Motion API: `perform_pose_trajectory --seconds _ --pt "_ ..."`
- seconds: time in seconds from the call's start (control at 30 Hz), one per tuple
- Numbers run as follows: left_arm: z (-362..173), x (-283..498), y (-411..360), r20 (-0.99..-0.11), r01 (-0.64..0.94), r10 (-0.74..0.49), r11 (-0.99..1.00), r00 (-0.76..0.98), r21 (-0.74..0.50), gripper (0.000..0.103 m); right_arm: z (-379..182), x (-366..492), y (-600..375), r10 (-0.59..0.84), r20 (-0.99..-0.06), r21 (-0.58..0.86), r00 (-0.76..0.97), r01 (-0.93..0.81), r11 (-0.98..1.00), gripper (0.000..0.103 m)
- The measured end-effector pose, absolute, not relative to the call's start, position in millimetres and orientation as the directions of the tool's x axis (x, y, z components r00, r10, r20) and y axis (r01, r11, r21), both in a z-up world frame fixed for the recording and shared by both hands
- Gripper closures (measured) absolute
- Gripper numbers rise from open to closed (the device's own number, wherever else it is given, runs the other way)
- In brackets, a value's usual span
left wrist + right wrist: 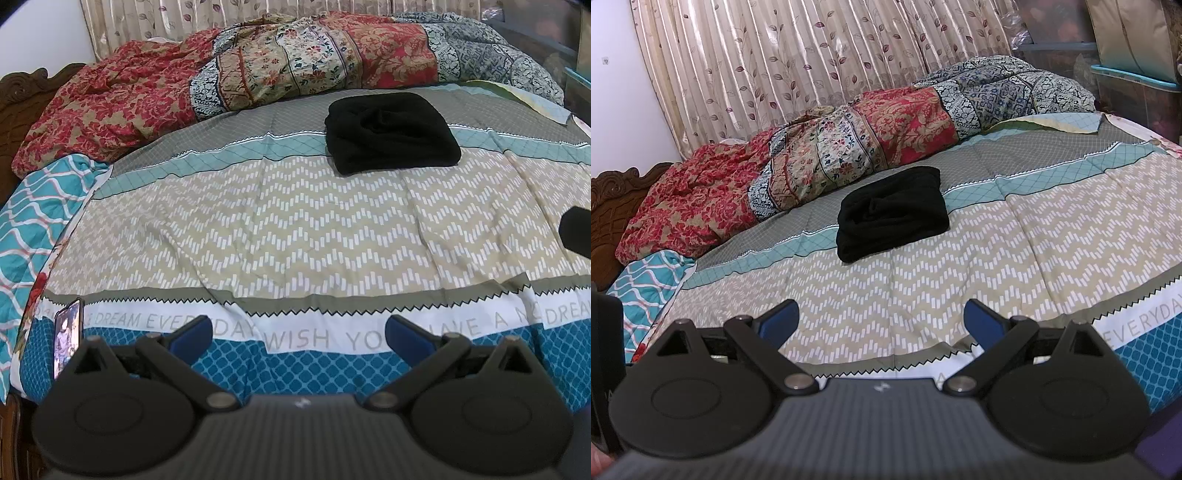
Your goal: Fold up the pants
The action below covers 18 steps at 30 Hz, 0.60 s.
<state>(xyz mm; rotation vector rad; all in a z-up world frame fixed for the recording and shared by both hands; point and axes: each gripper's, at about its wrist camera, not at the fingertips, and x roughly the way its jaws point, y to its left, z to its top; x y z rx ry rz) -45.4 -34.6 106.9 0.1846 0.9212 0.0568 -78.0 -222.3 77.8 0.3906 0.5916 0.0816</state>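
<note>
The black pants (391,133) lie folded into a compact rectangle on the patterned bedspread (295,229), far ahead of both grippers. They also show in the right wrist view (892,212), left of centre. My left gripper (299,332) is open and empty, low over the near edge of the bed. My right gripper (881,323) is open and empty, also well short of the pants. A black part of the right gripper (578,232) shows at the right edge of the left wrist view.
A bunched red and floral quilt (229,81) lies along the far side of the bed, before a leaf-print curtain (798,66). A phone (68,338) stands at the near left bed edge. A carved wooden headboard (613,199) is at left. Storage boxes (1134,88) stand at right.
</note>
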Motion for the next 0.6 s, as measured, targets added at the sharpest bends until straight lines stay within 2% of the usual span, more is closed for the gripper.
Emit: perform_pose_trajectory --seconds 0.6 --pt "105.7 -44.9 -37.5 -0.793 0.042 0.117 0.983 0.598 0.176 0.000 76.3 -78.8 -220.5 0.188 -0.529 0.381 0.828 0.033 0.924 0.006"
